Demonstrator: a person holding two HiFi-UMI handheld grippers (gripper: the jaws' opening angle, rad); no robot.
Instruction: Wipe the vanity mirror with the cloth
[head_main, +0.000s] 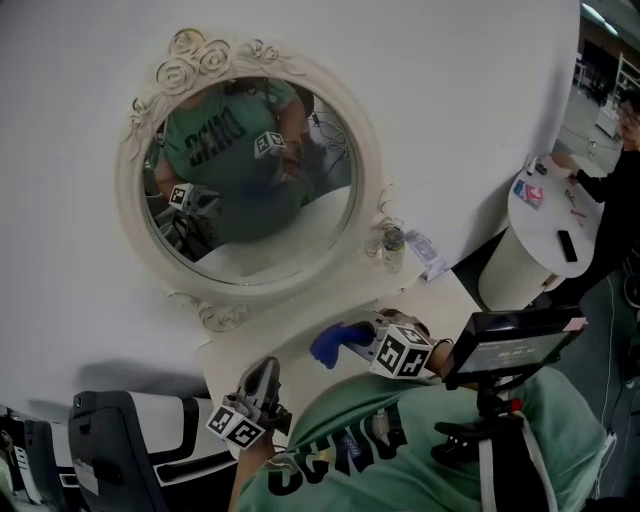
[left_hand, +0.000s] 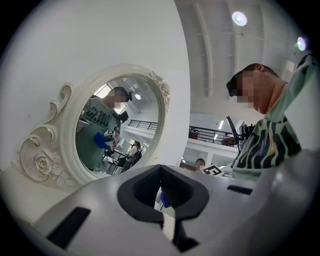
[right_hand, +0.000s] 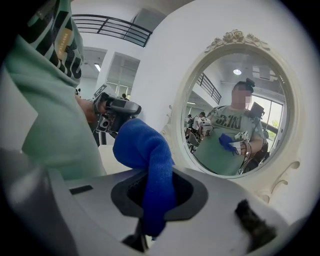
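The oval vanity mirror (head_main: 250, 190) in an ornate cream frame leans against the white wall at the back of the white table (head_main: 300, 325). It also fills the left gripper view as the mirror (left_hand: 117, 130) and the right gripper view as the mirror (right_hand: 235, 115). My right gripper (head_main: 357, 338) is shut on a blue cloth (head_main: 335, 343), a little in front of the mirror's lower right. The cloth (right_hand: 147, 160) bulges up out of the right gripper (right_hand: 150, 222). My left gripper (head_main: 262, 378) is low at the table's front left, shut on nothing (left_hand: 167, 222).
A small glass bottle (head_main: 390, 243) and a packet (head_main: 425, 252) stand on the table just right of the mirror. A round white side table (head_main: 545, 215) with small items and a person in black (head_main: 612, 190) are at the far right. A dark chair (head_main: 120, 450) is lower left.
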